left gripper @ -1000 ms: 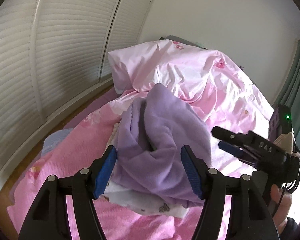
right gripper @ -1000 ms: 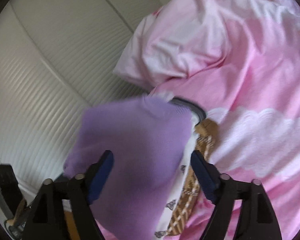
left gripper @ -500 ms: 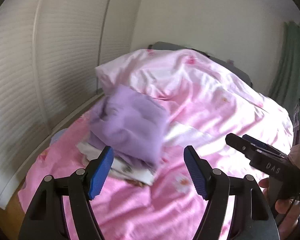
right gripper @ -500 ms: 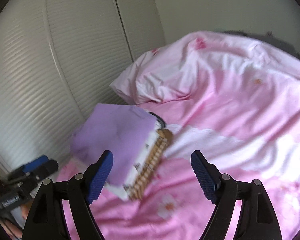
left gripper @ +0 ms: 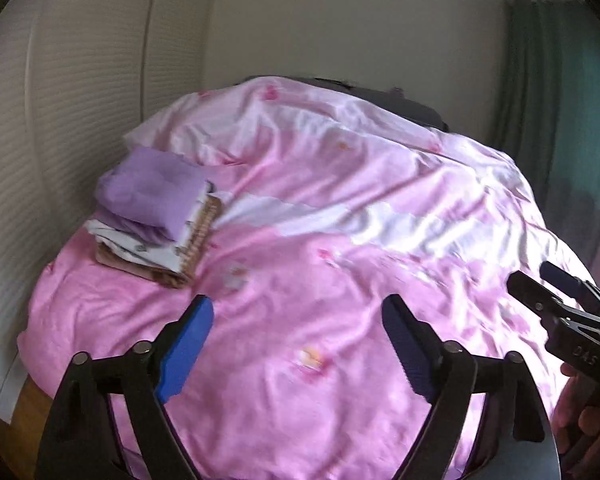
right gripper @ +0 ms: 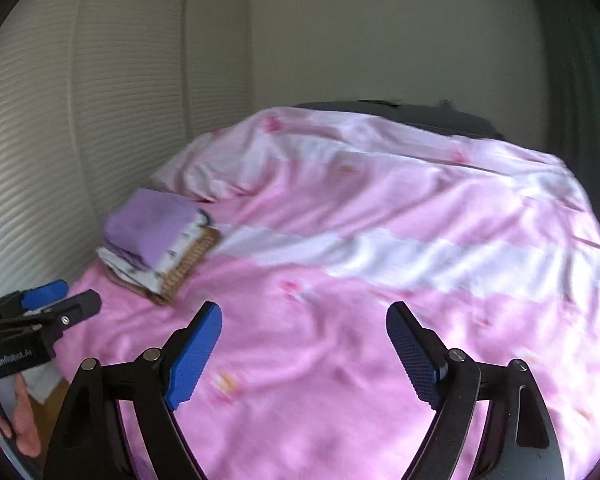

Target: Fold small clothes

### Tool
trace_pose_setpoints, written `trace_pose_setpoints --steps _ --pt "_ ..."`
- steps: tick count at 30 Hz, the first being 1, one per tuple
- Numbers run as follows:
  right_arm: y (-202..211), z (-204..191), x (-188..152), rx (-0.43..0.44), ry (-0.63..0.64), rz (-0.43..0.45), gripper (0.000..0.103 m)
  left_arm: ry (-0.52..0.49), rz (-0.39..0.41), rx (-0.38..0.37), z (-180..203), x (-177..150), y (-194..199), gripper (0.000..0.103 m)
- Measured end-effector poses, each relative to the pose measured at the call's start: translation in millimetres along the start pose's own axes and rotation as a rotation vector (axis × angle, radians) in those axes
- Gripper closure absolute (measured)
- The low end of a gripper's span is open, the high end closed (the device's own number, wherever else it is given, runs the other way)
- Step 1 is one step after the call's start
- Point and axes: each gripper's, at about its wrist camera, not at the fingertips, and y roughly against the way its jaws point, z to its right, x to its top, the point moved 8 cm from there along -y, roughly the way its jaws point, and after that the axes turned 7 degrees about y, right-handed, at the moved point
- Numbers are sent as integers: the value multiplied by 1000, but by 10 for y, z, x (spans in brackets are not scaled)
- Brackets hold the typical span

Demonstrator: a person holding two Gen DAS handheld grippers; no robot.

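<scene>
A folded purple garment [left gripper: 152,190] lies on top of a small stack of folded clothes, over a white patterned piece [left gripper: 148,248] and a brown one [left gripper: 202,236], at the far left of the pink bed [left gripper: 320,300]. The stack also shows in the right wrist view [right gripper: 152,224]. My left gripper [left gripper: 298,344] is open and empty, held above the bed well short of the stack. My right gripper [right gripper: 304,356] is open and empty too. Each gripper shows at the edge of the other's view: the right one [left gripper: 556,292] and the left one [right gripper: 56,300].
A pink pillow [left gripper: 236,128] lies behind the stack. White slatted closet doors [right gripper: 80,120] run along the left. A green curtain [left gripper: 560,100] hangs at the right. A dark headboard [right gripper: 420,114] is at the far end. Wood floor [left gripper: 24,400] shows at the bed's left corner.
Both grippers have let go of the purple garment and pulled back from the stack. The garment now rests folded on top of the stack, far from both.
</scene>
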Motion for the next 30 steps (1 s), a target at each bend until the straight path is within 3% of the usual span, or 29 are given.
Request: trace_pose_setpoints --steps 8,15,23,30 --pt "898 939 -596 -174 -90 -15 15 -106 4 -86 954 -407 316 0" --pt "1438 1343 -872 -292 -107 -4 10 -140 -15 -90 1378 -662 435 0" --pt "1740 1479 -1021 -314 -144 32 10 -164 4 -80 1544 -818 573 0" --pt "1842 1494 -1130 -316 -157 49 9 -174 38 -43 1448 -909 636 0"
